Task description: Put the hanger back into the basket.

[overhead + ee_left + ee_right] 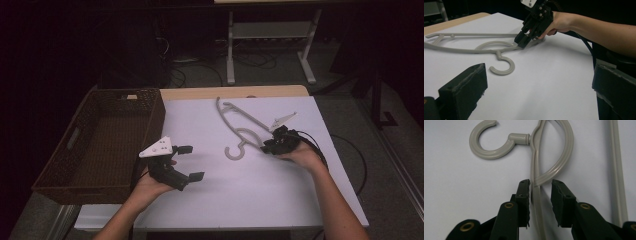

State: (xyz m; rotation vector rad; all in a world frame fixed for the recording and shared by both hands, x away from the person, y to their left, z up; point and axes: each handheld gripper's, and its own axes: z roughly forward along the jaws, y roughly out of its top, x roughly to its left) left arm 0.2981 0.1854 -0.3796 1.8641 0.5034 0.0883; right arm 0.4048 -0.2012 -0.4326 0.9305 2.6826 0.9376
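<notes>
A grey plastic hanger (227,120) lies flat on the white table top (250,200), its hook (504,71) pointing toward the person. My right gripper (267,146) is lowered onto the hanger's right shoulder. In the right gripper view its jaws (540,183) straddle the hanger's arm (536,202) just below the hook (489,153); they are open, with a gap on the right side. My left gripper (192,162) is held above the table left of the hanger, jaws wide open and holding nothing. The left gripper view shows the right gripper (524,41) at the hanger.
A dark brown wicker basket (150,125) stands at the table's left edge, beside the left hand. A strip of wooden table top (235,92) shows at the back. Beyond it on the floor are white frame legs (230,50) and cables.
</notes>
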